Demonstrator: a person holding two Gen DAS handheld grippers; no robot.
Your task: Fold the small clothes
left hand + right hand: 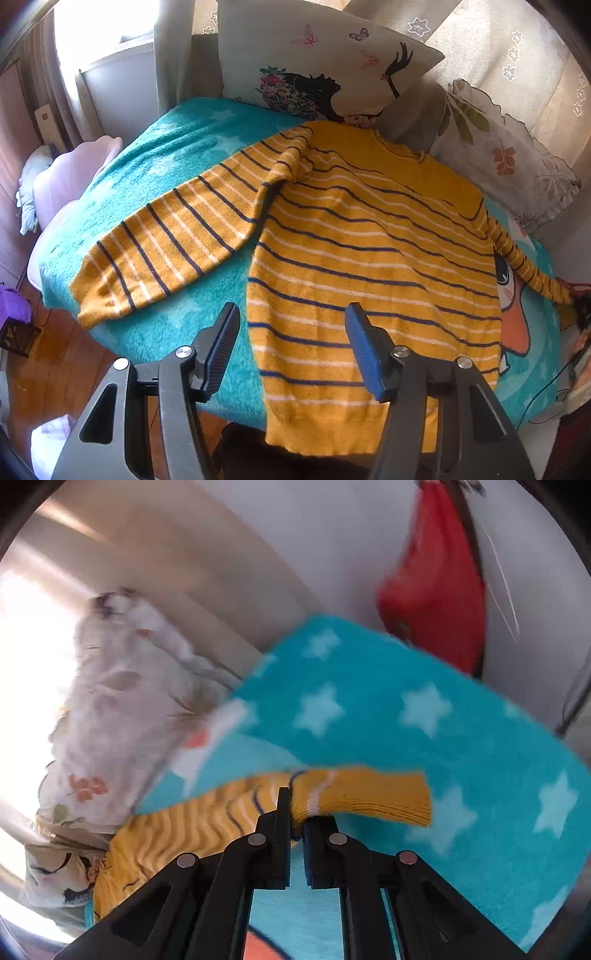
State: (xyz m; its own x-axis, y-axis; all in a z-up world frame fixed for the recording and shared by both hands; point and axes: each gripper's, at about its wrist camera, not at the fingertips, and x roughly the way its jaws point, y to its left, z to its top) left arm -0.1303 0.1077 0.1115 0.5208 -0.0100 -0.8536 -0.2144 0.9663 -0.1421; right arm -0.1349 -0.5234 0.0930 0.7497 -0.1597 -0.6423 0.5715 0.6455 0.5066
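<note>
My left gripper (293, 347) hangs with its jaws apart and nothing between them; the striped yellow sweater (373, 266) lies flat on the teal blanket (155, 173) just ahead and under the right-hand pad, one sleeve (166, 243) spread off to its left. My right gripper (296, 812) is clamped on the other sleeve's cuff (362, 794), which sticks out past the fingertips to the right.

The left wrist view looks steeply down past its claw (291, 347) over the yellow striped knit sweater (369, 258). The right wrist view sits close above the sweater's cuff, sharing the teal starred fleece blanket (461, 738).
</note>
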